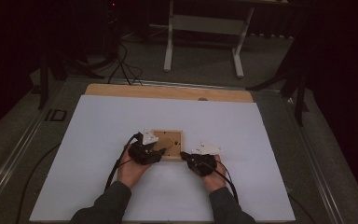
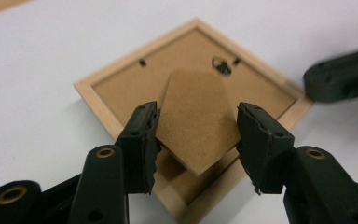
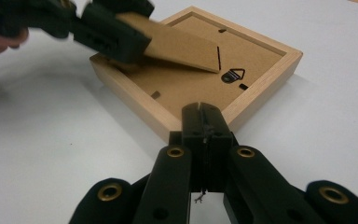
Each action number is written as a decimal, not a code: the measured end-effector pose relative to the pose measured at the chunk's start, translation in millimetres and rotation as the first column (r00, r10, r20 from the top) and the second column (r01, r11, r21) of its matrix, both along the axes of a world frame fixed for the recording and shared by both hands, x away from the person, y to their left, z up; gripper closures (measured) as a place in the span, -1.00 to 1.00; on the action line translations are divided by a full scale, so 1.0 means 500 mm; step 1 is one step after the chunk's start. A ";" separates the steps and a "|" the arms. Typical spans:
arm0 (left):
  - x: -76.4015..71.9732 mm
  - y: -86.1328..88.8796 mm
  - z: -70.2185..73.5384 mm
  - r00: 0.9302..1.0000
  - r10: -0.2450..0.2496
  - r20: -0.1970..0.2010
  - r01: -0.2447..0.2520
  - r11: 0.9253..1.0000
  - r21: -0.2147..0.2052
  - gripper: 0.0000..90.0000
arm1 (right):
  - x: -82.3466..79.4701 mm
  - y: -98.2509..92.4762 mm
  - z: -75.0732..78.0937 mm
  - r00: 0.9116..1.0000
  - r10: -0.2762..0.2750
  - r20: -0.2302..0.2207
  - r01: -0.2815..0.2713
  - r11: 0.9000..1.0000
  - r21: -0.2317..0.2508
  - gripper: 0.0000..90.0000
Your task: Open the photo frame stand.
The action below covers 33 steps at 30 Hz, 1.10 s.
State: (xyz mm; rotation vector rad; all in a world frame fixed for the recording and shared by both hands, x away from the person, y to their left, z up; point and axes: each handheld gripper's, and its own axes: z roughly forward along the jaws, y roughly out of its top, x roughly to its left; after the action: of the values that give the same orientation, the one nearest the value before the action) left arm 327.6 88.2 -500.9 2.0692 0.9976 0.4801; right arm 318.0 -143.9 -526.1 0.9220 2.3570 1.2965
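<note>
**Picture frame face-down, stand flap between left jaws**

Markings: no readable writing on the frame or on either gripper.

Surface and room: white sheet point(image 1: 121, 186) laid over a wooden table point(image 1: 168, 92); the bare wood edge shows beyond the frame. Farther back, dim carpeted floor and a white desk stand point(image 1: 204, 28).

Landmark: wooden picture frame point(image 1: 177, 156), lying back-side up near the sheet's middle. Brown backing board point(image 2: 121, 88) sits inside its rim, with a small metal hanger point(image 3: 233, 75) on the board.

Left of frame: left gripper point(image 2: 196, 126), held in the left hand point(image 1: 131, 171), reaches over the frame's near-left corner. Jaws stand partly open, one on each side of the cardboard stand flap point(image 2: 196, 116), which is lifted off the backing at a tilt. The pads sit at the flap's edges; a firm pinch cannot be confirmed.

Right of frame: right gripper point(image 3: 204, 122), in the right hand point(image 1: 213, 179), jaws fully closed with nothing between them, tips touching the frame's near edge.
</note>
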 end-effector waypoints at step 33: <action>0.006 0.020 0.028 0.983 -0.029 -0.183 0.009 0.994 -0.110 0.15 | 0.000 -0.001 -0.001 1.000 0.003 -0.001 -0.003 1.000 0.007 0.97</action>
State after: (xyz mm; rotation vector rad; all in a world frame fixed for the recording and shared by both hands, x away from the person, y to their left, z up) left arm 330.4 98.4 -486.9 2.0500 1.0851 0.2212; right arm 318.0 -144.4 -526.6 0.9223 2.3568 1.3066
